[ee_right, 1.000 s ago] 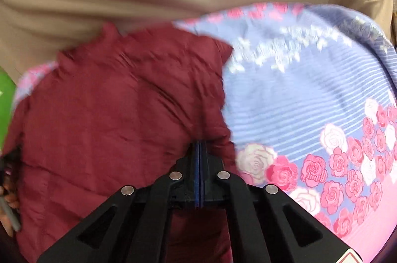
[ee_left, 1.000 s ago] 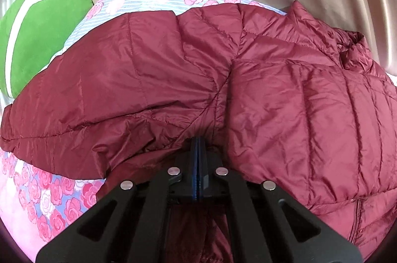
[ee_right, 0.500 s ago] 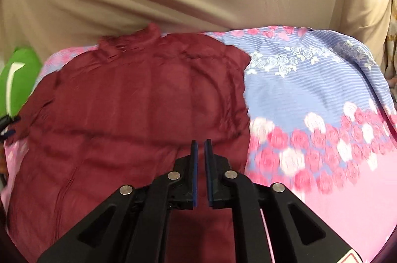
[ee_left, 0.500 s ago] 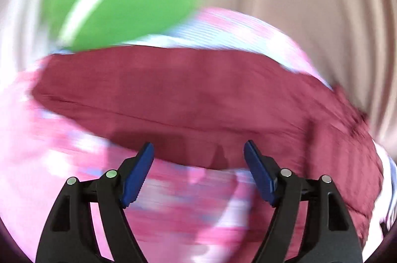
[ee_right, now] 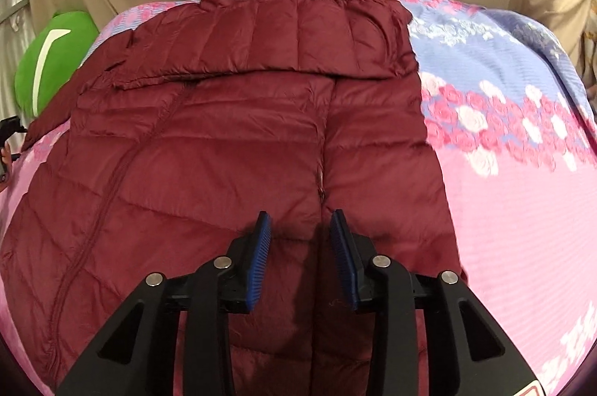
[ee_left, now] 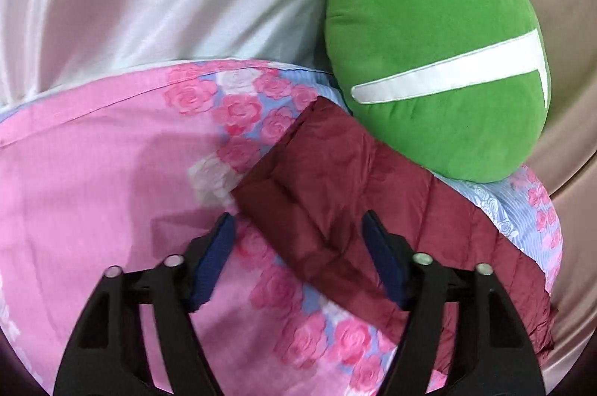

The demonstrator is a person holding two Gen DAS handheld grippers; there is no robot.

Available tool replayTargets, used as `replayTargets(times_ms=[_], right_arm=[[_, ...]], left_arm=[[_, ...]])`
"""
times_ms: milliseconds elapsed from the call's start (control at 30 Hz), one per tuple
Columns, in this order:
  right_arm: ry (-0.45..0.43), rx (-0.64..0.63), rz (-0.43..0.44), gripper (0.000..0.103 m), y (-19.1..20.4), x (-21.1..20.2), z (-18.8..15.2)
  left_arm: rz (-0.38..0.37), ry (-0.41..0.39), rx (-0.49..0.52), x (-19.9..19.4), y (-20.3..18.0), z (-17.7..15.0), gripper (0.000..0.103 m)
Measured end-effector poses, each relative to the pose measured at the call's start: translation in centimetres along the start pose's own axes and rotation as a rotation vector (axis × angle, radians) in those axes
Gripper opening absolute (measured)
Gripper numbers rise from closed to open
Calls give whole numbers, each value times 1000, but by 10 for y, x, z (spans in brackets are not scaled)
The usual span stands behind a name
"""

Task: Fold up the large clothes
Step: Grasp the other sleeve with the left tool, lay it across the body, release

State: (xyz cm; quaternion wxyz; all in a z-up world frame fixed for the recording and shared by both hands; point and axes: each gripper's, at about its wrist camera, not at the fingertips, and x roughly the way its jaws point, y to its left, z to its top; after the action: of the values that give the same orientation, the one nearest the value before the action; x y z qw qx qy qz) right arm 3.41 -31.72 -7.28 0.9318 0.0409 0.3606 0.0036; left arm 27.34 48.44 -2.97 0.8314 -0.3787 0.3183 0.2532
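The maroon down jacket [ee_right: 231, 142] lies flat on the floral bedspread [ee_right: 522, 194]. The left gripper [ee_left: 298, 258] has its fingers spread and closing around a sleeve end, with a green cushion [ee_left: 429, 34] at one o'clock. The right gripper [ee_right: 300, 252] is opening its fingers over the jacket, gripping nothing.

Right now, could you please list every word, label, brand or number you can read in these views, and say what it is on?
No readable text in either view.
Sticker corner at the right wrist view's bottom edge: cut off, unreadable.
Green cushion: a plain white stripe, no lettering.
Maroon jacket and floral bedcover: no labels showing.
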Motion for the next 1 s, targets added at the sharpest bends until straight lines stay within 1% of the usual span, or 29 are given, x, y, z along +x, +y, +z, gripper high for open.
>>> replayTargets(times_ms=[33,67,100,133,200,267,400,467,500,533,600,667,700,800,833,900,967,1000], right_arm=[[0,14,2,37,-2,1,-1],[-1,29,6,38,-3,1,-2],[-1,45,11,39,-5,1,-2],[3,66,17,40,-8,3,-2],[6,82,20,41,-10,5,-3],[5,76,8,42,-8,6,-3],[3,58,-14,45,-2,7,-4],[3,62,-14,46,-3,7,-4],[2,66,-11,46,-3,8,-4],[2,70,-8,46,-4,7,-4],[3,79,-2,48,-6,8,-4],[3,85,1,49,-7,8,-4],[2,89,7,49,-8,8,-5],[1,101,25,50,-10,8,-5],[0,106,34,51,-11,7,-5],[-1,114,48,52,-12,7,-5],[-2,120,53,52,-13,7,-5],[-1,122,54,52,-13,7,-5]], left_arm=[[5,5,15,3,-4,1,48],[10,8,29,4,-9,0,29],[11,10,40,6,-12,1,18],[-5,10,55,4,-18,1,3],[-2,-25,89,-9,-30,0,2],[-42,-80,157,-33,-58,-5,1],[-216,-150,308,-97,-123,-27,1],[-322,-195,417,-142,-170,-53,1],[-357,-209,455,-156,-186,-62,1],[-407,-230,515,-177,-213,-82,1],[-489,-238,598,-204,-252,-115,1],[-574,-210,687,-223,-297,-157,1],[-617,-178,736,-230,-321,-185,1],[-665,-109,852,-232,-365,-252,1],[-674,-69,901,-226,-382,-283,1],[-661,-8,967,-213,-401,-330,1],[-607,68,1043,-183,-417,-390,1],[-585,93,1061,-172,-419,-406,2]])
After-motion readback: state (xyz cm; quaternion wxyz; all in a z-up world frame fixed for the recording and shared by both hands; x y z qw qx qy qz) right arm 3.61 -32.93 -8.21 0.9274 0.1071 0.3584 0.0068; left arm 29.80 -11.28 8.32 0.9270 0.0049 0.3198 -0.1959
